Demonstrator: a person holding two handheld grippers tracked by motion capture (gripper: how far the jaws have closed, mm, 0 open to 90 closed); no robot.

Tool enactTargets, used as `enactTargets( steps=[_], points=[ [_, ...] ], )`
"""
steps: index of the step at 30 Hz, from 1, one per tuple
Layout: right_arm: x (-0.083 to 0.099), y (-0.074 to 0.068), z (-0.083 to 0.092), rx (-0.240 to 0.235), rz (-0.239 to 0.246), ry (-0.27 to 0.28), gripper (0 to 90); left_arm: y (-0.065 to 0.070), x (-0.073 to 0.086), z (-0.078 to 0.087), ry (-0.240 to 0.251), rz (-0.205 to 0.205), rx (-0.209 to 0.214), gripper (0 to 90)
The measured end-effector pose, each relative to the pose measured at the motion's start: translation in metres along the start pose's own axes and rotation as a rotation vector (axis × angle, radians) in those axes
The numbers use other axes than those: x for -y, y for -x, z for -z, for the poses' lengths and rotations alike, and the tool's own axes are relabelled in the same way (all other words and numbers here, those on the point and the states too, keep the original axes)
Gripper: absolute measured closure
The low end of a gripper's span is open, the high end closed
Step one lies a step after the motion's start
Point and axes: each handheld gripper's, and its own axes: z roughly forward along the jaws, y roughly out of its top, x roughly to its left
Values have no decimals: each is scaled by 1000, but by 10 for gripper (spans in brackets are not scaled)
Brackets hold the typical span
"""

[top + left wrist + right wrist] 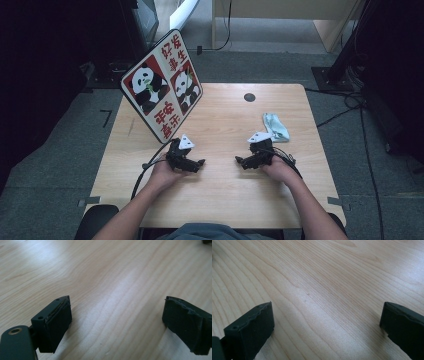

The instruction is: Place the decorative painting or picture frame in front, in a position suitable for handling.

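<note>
Left gripper (200,163), high view: held low over the table (220,200), tips toward centre, empty; right gripper (239,161) faces it, near but apart. Cloth (276,126), pale, crumpled, lies just beyond the right hand; panda sign (162,85) stands tilted at the table's left rear. Risk: cable snagging the sign's edge
Left gripper view: jaws spread wide over bare wood
Right gripper view: same, released; risk of scraping the tabletop
</note>
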Motion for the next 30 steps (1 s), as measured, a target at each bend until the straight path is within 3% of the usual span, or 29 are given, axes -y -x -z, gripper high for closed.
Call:
enactTargets(
  steps=[3,4,5,7,8,11,14,17,24,30],
  points=[
    [0,0,0,0,0,0,0,-1,0,1,-2,5,14,93],
    [0,0,0,0,3,1,0,-5,0,2,6,34,47,96],
    [0,0,0,0,3,1,0,-5,0,2,6,34,47,112],
    [0,0,0,-2,4,1,0,-14,-2,7,5,103,105,161],
    [0,0,0,-2,4,1,0,-16,-2,8,0,107,102,161],
    [0,0,0,-3,4,1,0,-18,-2,9,-4,105,100,168],
    [0,0,0,-3,5,1,0,-21,-6,15,-17,70,120,187],
    [0,0,0,-3,5,1,0,-21,-9,18,-14,61,128,211],
    [0,0,0,-4,5,2,0,-30,-17,39,-10,86,172,241],
    [0,0,0,-5,5,1,0,-43,-12,57,-23,119,174,298]
  ],
)
